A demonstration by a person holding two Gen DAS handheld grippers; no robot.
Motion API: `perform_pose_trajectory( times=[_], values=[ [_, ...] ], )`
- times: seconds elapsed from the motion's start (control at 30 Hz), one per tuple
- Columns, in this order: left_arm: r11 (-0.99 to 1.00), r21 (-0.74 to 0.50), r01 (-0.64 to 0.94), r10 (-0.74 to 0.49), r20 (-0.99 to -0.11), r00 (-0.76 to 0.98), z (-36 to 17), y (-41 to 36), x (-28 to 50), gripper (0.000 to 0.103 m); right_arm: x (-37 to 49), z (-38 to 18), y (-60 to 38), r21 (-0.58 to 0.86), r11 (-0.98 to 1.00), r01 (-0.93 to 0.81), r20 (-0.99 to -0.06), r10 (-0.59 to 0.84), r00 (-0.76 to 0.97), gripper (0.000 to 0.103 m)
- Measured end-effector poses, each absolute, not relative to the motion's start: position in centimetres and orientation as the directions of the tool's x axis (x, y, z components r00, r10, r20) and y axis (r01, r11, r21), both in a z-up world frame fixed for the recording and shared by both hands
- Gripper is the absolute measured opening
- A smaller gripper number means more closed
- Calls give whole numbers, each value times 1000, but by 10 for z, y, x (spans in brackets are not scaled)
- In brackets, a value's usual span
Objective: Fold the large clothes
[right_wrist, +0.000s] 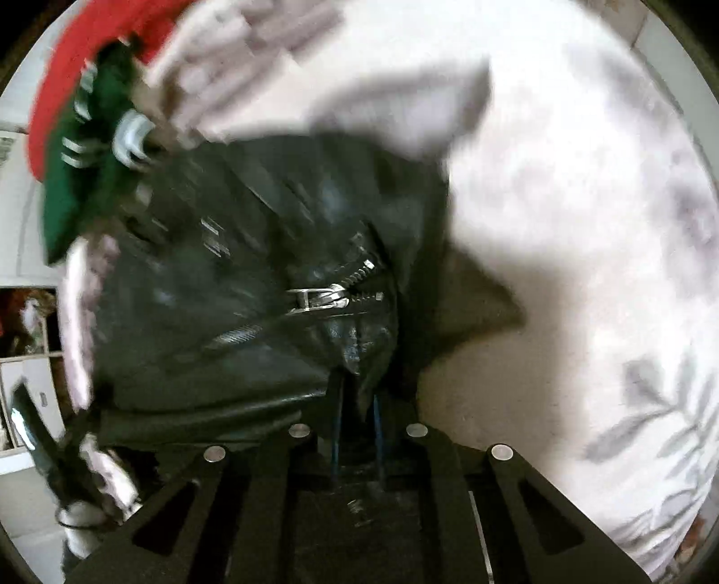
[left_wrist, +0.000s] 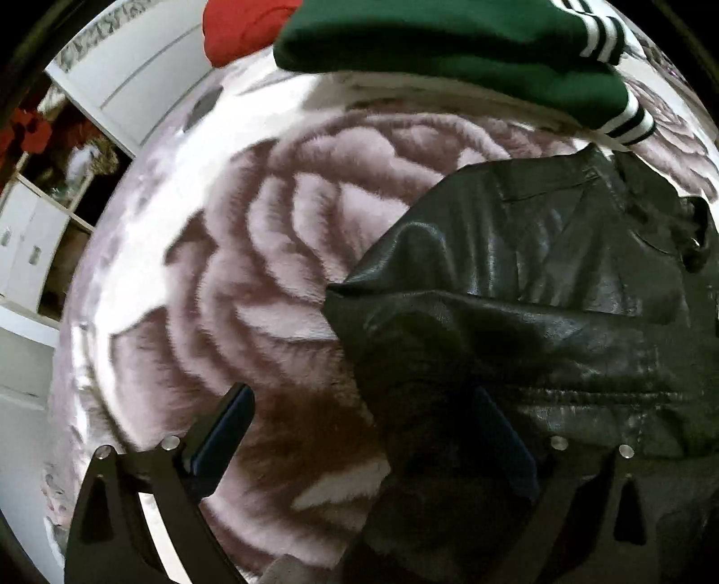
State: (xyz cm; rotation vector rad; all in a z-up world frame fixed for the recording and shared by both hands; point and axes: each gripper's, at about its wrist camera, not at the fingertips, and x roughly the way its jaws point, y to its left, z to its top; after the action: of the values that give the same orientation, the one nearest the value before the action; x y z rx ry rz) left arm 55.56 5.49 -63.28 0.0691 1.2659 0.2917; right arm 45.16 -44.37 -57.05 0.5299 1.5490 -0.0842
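Note:
A black leather jacket (left_wrist: 517,292) lies crumpled on a plush rose-patterned blanket (left_wrist: 269,224). My left gripper (left_wrist: 366,404) hangs open and wide just above it. Its left finger (left_wrist: 233,418) is over the blanket and its right finger (left_wrist: 499,431) over the leather, so the jacket's left edge sits between the jaws, untouched. In the right wrist view the jacket (right_wrist: 224,269) shows a silver zipper pull (right_wrist: 319,298). My right gripper (right_wrist: 357,400) is shut on a fold of leather just below that zipper.
A folded green garment with white-striped cuffs (left_wrist: 449,40) and a red garment (left_wrist: 238,27) lie at the blanket's far side, close to the jacket. White leaf-print bedding (right_wrist: 584,224) spreads to the right. White cabinets and shelves (left_wrist: 27,251) stand off the bed's left edge.

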Motion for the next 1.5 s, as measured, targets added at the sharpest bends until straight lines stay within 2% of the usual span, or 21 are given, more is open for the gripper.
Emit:
perform_pose_trajectory(
  times=[0.13,0.2,0.23,0.27,0.37,0.5,0.57,0.67,0.7,0.73,0.77,0.8,0.87,0.93,0.97,1.03,1.3,1.4,1.47,1.5],
  values=[
    [961,180,-209,234,-933,275,-615,69,542,103,461,-564,-446,301,874,380,-947,322,11,22],
    [958,162,-236,228,-931,286,-598,79,522,103,456,-550,-457,355,846,398,-928,371,40,38],
    [958,141,-249,214,-932,294,-588,85,507,103,451,-544,-463,360,839,409,-926,376,43,60],
    [958,129,-258,205,-933,295,-582,90,494,103,442,-538,-469,368,833,414,-922,385,45,70],
    [959,107,-261,172,-955,241,-576,104,441,103,401,-542,-476,412,814,409,-889,458,-15,70],
    [979,11,-205,35,-993,113,-604,107,372,103,333,-570,-476,417,792,446,-851,512,-114,70],
    [981,-38,-188,-27,-998,60,-624,102,347,103,291,-590,-469,458,723,517,-789,598,-138,70],
    [966,-181,-186,-175,-983,46,-652,88,328,100,256,-593,-459,503,693,517,-785,617,-63,70],
    [964,-193,-182,-184,-981,65,-655,83,325,100,251,-589,-459,518,686,511,-792,610,-16,71],
    [971,-175,-164,-160,-982,103,-654,77,324,83,245,-590,-459,531,670,519,-791,611,20,73],
    [976,-179,-124,-159,-974,161,-646,70,323,61,239,-591,-462,541,634,552,-785,616,62,73],
    [979,-180,-95,-159,-967,197,-639,65,322,15,237,-591,-463,550,609,571,-781,617,94,73],
    [978,-190,-86,-159,-947,281,-621,62,318,7,233,-588,-462,536,608,586,-799,590,118,68],
    [972,-216,-88,-172,-921,349,-604,65,313,5,232,-577,-449,456,700,550,-865,494,89,27],
    [968,-236,-88,-189,-912,363,-600,69,312,5,230,-569,-442,440,728,526,-883,458,106,16],
    [967,-242,-78,-197,-907,372,-593,77,309,5,226,-555,-426,407,757,512,-908,398,132,12],
    [966,-245,-79,-202,-913,356,-571,145,276,5,191,-515,-350,416,754,508,-892,448,66,9],
    [976,-204,-80,-176,-948,265,-582,161,248,10,153,-504,-317,417,755,505,-876,482,2,9],
    [978,-184,-97,-166,-972,167,-598,170,235,11,133,-516,-299,396,778,487,-862,498,-96,10],
    [978,-175,-112,-159,-978,134,-602,173,232,15,124,-526,-294,388,770,506,-841,520,-148,10]
  ],
)
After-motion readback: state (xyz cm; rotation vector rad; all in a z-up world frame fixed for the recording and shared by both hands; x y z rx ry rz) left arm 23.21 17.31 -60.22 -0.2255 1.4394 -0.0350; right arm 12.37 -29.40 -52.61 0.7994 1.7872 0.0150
